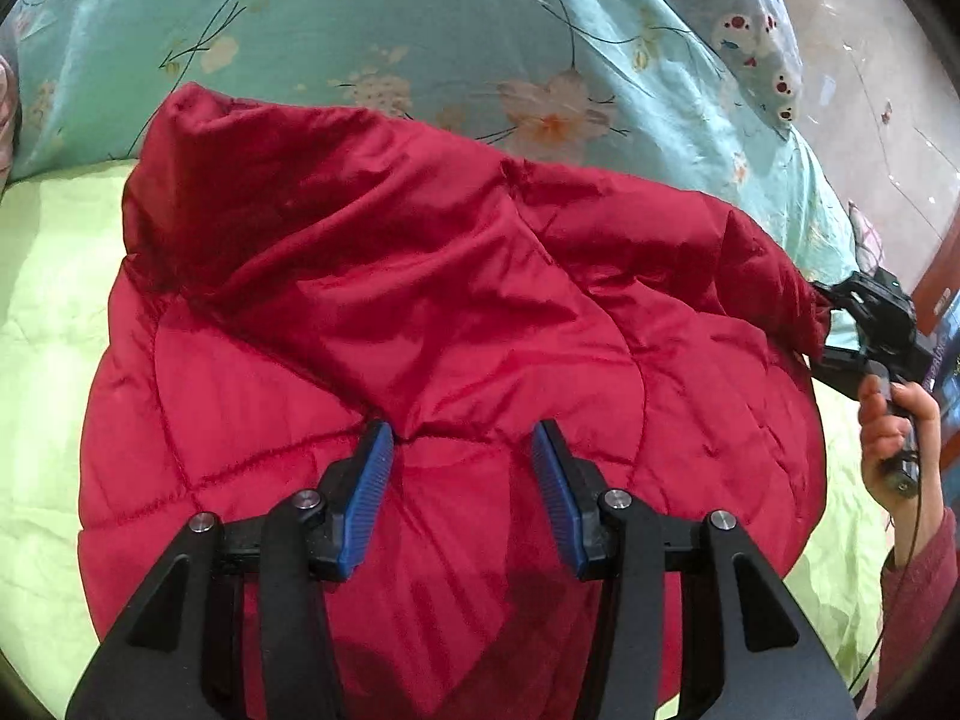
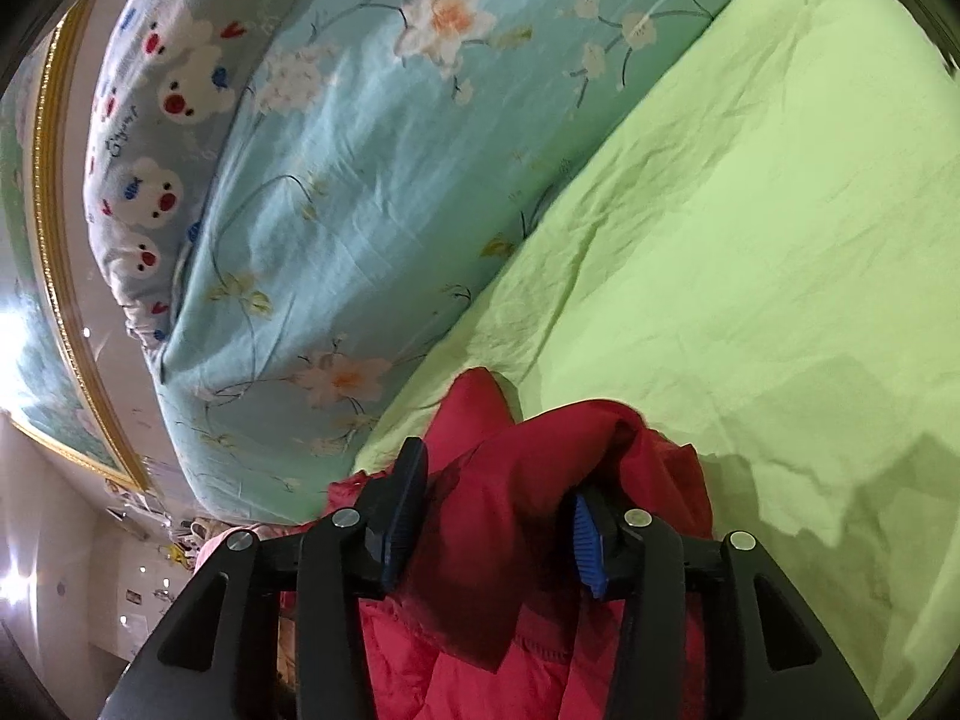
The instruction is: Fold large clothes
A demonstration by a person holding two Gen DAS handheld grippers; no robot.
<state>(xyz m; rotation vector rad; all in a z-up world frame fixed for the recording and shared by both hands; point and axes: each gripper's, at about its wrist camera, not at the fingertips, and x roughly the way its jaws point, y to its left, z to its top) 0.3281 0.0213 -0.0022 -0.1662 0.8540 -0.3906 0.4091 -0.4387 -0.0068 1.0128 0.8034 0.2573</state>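
My left gripper hovers with its blue pads spread wide over one red quilted jacket, shiny and stitched in diamond panels, lying partly folded on a lime-green sheet. At the jacket's right edge my right gripper has a bunched fold of the red cloth between its parted fingers; I cannot tell whether they grip it. Beyond lie one aqua floral quilt and one blue cartoon-print pillow.
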